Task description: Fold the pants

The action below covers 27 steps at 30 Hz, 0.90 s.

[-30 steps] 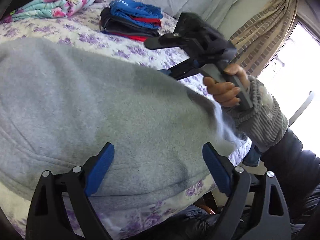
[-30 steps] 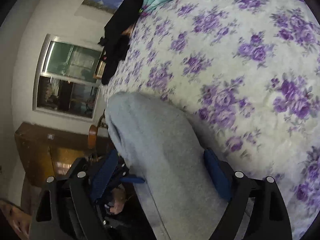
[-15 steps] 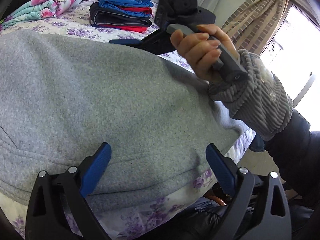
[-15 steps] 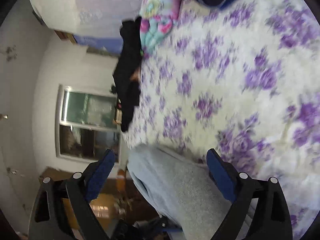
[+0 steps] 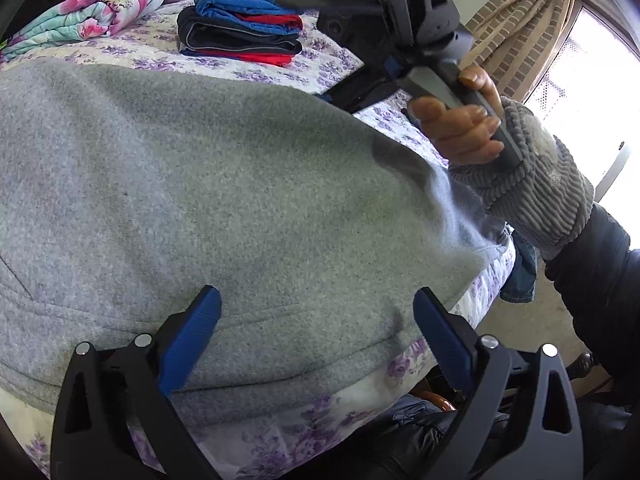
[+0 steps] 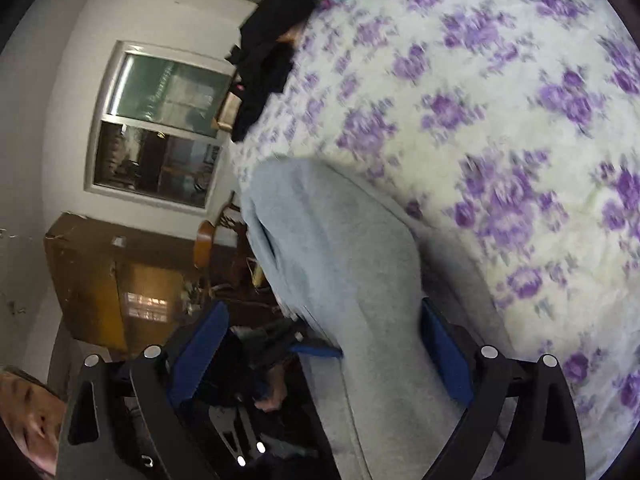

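The grey fleece pants point(image 5: 224, 184) lie spread on the floral bedsheet point(image 5: 280, 76) and fill most of the left wrist view. My left gripper point(image 5: 314, 296) hovers over their stitched band near the bed's edge. Its jaws are opening and the blue pads point(image 5: 192, 336) pinch nothing. A hand point(image 5: 460, 128) in a grey knit cuff holds the right gripper above the pants' far right corner. In the right wrist view the pants point(image 6: 352, 264) run between the blue pads of my right gripper point(image 6: 324, 308). Its jaws are also opening and are not pressing the cloth.
A stack of folded dark, red and blue clothes point(image 5: 244, 32) sits farther back on the bed beside a flowered quilt roll point(image 5: 88, 12). Black garments point(image 6: 268, 52) hang over the far bed edge. A curtain point(image 5: 520, 28) and bright window stand to the right, a wooden cabinet point(image 6: 120, 280) beyond the bed.
Both pairs of pads have spread wider. The right gripper has lifted off the pants' corner and its view swung up, then back down. The left gripper has stayed over the band.
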### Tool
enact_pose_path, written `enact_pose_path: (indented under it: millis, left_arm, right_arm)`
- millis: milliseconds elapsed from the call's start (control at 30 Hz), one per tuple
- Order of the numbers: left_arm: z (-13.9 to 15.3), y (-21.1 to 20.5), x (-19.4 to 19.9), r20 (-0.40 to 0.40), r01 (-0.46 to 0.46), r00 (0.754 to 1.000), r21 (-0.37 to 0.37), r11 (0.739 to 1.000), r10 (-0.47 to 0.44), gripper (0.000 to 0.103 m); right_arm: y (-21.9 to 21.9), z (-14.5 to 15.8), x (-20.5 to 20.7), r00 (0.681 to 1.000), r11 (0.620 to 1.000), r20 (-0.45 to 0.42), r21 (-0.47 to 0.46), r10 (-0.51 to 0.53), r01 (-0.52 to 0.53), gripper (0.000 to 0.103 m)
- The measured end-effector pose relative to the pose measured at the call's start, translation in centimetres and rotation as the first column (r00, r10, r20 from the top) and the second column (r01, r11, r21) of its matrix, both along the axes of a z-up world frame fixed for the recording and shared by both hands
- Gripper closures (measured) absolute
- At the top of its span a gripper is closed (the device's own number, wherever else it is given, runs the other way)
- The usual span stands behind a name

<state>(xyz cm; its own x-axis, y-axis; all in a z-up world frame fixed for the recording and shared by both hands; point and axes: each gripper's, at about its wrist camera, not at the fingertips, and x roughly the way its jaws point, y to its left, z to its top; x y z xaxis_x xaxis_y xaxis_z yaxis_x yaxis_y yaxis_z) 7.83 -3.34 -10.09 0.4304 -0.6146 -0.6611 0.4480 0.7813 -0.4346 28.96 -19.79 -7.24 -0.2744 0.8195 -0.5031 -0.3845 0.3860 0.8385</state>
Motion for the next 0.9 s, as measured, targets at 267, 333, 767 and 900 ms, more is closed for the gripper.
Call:
enact_pose_path:
  millis: [267,333,767,900]
  left_arm:
    - [0.0,-0.5,-0.3,0.014,0.013,1.000,0.042,0.999,-0.013,0.005]
    - [0.0,-0.3,-0.3,0.017,0.015,1.000,0.034,0.999,-0.015,0.005]
    - [0.0,4.1,1.1,-0.063,-0.131,0.990,-0.014,0.991,0.130,0.022]
    - [-0.1,6.4,-0.2,-0.088,-0.188,0.979,-0.037,0.981,0.184,0.045]
  right_arm:
    - [-0.8,-2.8,3.3,0.938,0.925,-0.119,0.166,-0.324,0.341,0.003]
    - [-3.4,-2.6,4.1,0.893,0.865,-0.138,0.220,-0.430,0.450,0.004]
    - [2.4,-2.5,0.4,0.937,0.937,-0.001,0.036,-0.349,0.349,0.014]
    - [0.3,-2.3,1.4,0.846,0.852,0.184,-0.066,-0.501,0.519,0.043]
